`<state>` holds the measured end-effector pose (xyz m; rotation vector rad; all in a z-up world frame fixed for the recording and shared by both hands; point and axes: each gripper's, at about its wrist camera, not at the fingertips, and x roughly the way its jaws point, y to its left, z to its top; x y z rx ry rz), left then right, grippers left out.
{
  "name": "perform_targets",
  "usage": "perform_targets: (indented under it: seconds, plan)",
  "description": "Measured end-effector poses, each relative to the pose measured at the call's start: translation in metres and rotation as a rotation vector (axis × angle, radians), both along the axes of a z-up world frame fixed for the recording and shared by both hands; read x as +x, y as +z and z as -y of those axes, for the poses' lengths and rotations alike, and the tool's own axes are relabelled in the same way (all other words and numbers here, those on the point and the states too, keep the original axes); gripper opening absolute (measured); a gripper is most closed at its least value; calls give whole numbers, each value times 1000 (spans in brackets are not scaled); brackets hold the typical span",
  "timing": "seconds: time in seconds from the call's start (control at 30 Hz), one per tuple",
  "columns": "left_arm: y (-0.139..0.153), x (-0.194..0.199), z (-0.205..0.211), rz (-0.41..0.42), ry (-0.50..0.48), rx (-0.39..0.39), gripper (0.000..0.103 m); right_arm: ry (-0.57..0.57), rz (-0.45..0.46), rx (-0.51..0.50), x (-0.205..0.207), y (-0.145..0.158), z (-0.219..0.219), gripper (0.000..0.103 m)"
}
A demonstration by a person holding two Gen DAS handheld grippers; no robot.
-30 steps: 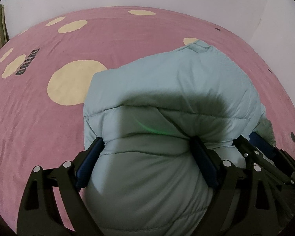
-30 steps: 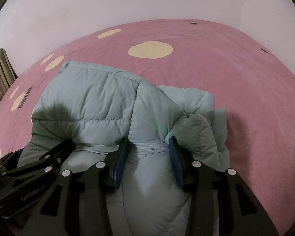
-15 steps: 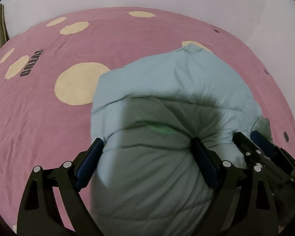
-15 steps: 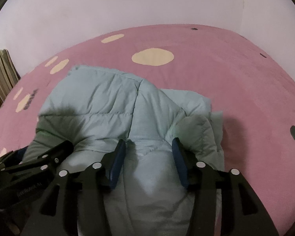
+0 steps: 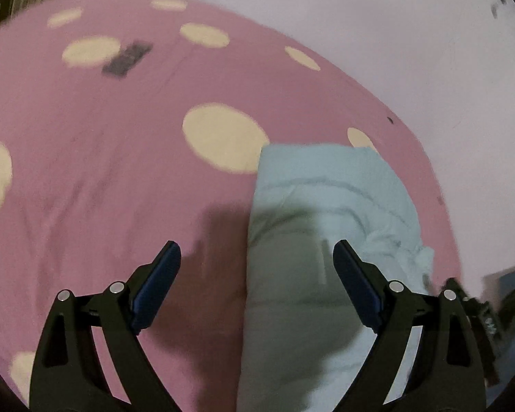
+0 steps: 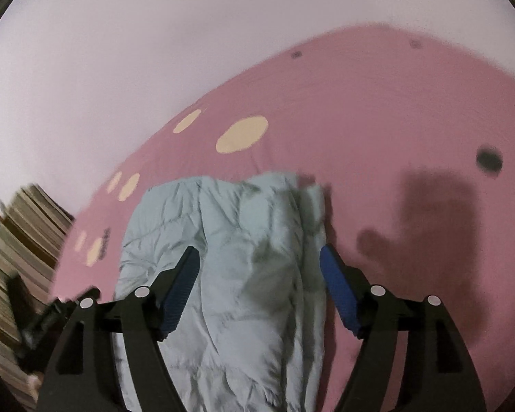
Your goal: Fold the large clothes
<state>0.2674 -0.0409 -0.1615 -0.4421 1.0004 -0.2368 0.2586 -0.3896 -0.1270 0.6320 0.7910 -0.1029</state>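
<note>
Now left tongs (image 5: pixel 255 267) wide, right tongs (image 6: pixel 259 269) opening, empty

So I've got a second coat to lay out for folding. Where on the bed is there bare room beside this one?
The widest bare stretch of the pink bedspread lies left of the pale blue jacket, running up to the wall. Another, shadowed, lies right of it. Near the striped stack at the bed's left edge it looks tight.
</note>
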Motion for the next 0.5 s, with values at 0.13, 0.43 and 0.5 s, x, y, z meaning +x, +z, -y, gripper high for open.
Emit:
perform_targets:
  seconds: [0.13,0.43,0.5]
  plan:
    - [-26,-16,-2,-55,12,-125,90,-9,-38,93,-9,-26,5,72]
    - [-39,-20,16,-51,-20,-199,94,-20,-37,199,-17,-56,-6,77]
    - [-42,-17,20,-51,-31,-196,93,-6,-29,218,-17,-58,-9,77]
